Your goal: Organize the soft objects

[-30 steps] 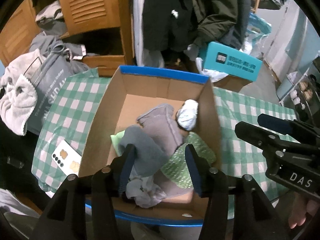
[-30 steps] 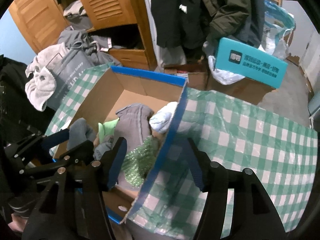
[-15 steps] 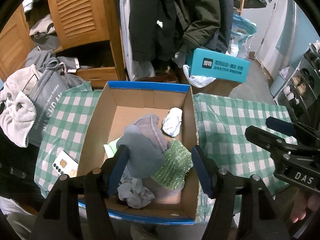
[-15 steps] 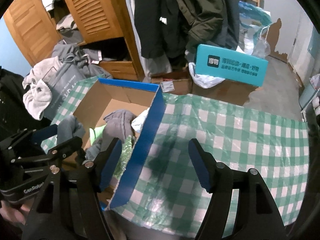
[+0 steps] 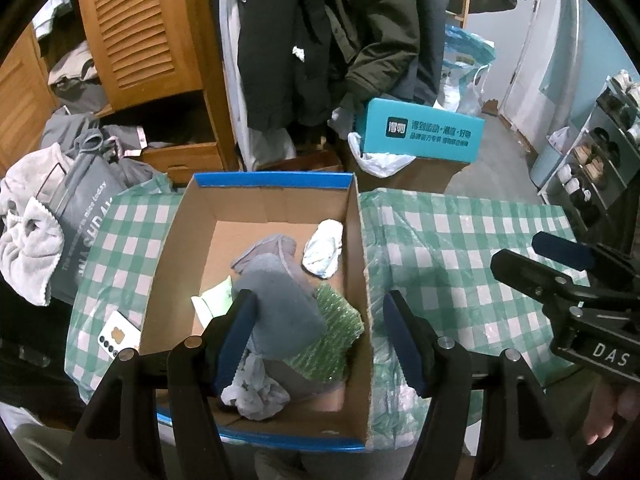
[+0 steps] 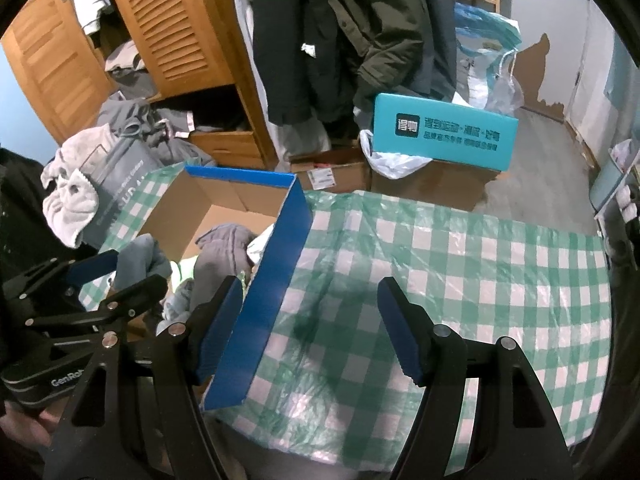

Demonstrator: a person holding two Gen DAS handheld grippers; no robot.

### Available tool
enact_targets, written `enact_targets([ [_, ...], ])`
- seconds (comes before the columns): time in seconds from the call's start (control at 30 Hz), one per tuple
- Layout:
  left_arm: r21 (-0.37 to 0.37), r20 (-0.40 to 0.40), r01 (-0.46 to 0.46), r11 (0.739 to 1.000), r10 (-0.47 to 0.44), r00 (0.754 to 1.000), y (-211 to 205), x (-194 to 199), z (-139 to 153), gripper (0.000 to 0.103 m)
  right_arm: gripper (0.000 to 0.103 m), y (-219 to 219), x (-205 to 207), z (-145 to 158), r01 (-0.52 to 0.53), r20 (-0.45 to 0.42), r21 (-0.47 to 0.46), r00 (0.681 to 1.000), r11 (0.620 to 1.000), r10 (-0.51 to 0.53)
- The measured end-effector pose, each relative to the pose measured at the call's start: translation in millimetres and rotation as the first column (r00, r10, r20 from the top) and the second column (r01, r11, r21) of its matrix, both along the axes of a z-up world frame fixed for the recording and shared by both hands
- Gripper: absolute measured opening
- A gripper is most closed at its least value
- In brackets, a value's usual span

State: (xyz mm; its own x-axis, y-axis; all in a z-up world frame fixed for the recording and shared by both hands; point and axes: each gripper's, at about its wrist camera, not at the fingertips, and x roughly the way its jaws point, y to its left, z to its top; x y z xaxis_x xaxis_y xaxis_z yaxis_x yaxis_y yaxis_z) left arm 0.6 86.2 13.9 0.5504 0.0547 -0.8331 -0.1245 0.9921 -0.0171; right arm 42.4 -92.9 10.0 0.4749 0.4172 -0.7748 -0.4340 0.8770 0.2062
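A cardboard box point(image 5: 360, 248) with blue outer walls sits on the green checked table. Inside lie grey cloth items point(image 5: 280, 300), a green textured cloth point(image 5: 336, 336), a white bundle point(image 5: 324, 246) and a pale green piece point(image 5: 214, 304). My left gripper point(image 5: 316, 336) is open and empty, held above the box's near end. My right gripper point(image 6: 310, 328) is open and empty above the tablecloth, to the right of the box's blue wall point(image 6: 272, 292). The grey cloth point(image 6: 224, 256) also shows in the right wrist view. Each gripper shows in the other's view.
A phone point(image 5: 116, 334) lies on the table left of the box. A grey bag point(image 5: 80, 220) and towel point(image 5: 28, 248) hang at the far left. A teal box point(image 5: 420, 134) sits on cartons behind the table. Wardrobe and hanging coats stand behind.
Both grippers have pulled back and up from the box, so the box and table look smaller. The left jaws have spread wider. The cloths in the box have not moved.
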Motion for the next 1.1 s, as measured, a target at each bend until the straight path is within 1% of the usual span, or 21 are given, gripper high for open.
enact_targets([
  [0.2,-0.009,-0.004,0.004,1.000,-0.004,1.000,-3.9,2.2,-1.4,0.068,0.070,-6.1,1.7,-3.2,0.016,-0.016,0.001,1.000,1.000,-0.016],
  [0.47,0.021,-0.019,0.011,1.000,-0.010,1.000,-10.5,2.4,-4.6,0.068,0.070,-8.3,1.1,-4.2,0.019,-0.014,-0.002,1.000,1.000,-0.019],
  [1.1,0.013,-0.025,0.009,1.000,-0.009,1.000,-11.4,2.3,-5.9,0.068,0.070,-10.0,2.0,-4.6,0.017,-0.016,-0.003,1.000,1.000,-0.017],
])
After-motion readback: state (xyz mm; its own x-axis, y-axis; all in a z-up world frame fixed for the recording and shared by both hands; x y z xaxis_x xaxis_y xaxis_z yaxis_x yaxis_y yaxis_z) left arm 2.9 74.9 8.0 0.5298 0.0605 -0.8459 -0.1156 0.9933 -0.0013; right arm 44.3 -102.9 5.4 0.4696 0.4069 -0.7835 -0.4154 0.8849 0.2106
